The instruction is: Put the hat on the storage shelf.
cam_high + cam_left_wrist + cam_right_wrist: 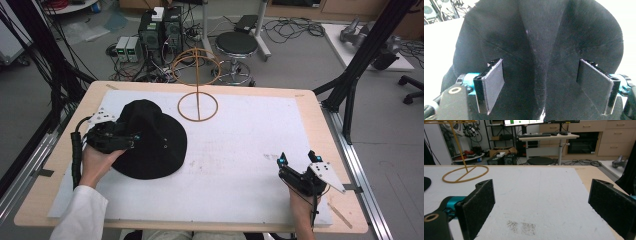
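A black brimmed hat [152, 137] lies on the white mat at the left. My left gripper [131, 138] rests over the hat's left side, held by a hand with a white sleeve. In the left gripper view its jaws stand wide apart around a raised fold of the hat's crown [541, 50], with its pads [494, 80] not touching the cloth. A yellow wire hat stand [198, 82] rises at the back middle of the mat; its ring base [465, 173] appears far left in the right gripper view. My right gripper [298, 159] sits open at the front right, holding nothing.
The white mat [240, 150] covers a wooden table [310, 100]. Faint grey smudges [522, 227] mark the mat before the right gripper. Black frame posts [360, 60] stand at both sides. A stool [236, 45], computers and cables are on the floor beyond.
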Demonstrator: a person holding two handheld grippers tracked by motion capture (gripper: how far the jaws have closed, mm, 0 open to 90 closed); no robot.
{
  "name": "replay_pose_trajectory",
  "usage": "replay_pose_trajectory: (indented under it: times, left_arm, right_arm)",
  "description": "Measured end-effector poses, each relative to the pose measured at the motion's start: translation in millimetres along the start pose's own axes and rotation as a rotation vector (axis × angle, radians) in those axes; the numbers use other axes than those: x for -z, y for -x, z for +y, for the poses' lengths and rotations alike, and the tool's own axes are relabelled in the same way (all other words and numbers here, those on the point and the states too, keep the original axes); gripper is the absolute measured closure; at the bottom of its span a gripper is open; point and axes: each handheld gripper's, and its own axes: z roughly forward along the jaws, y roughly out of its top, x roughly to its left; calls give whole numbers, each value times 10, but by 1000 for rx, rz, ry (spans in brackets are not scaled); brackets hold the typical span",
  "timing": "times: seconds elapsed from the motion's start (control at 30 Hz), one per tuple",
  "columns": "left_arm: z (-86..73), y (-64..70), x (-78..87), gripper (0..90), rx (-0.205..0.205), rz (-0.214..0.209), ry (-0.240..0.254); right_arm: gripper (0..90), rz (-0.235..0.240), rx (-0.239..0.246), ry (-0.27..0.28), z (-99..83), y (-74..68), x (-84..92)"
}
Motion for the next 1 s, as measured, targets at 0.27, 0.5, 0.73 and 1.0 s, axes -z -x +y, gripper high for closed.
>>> replay_pose_trajectory:
  times: [0.27,0.5,0.73,1.0]
  left_arm:
    - [-33,-33,-108,312,12,6,-57]
    - [-98,9,-184,684,9,23,-78]
    - [-127,-19,-192,861,20,7,-87]
    - [-162,-10,-156,863,23,14,-48]
  right_arm:
    - [60,3,-18,-8,-3,20,-7]
    - [60,0,-20,-24,-10,22,-19]
    - [60,-1,10,-25,-11,-5,-33]
    - [60,5,19,-22,-8,-9,-28]
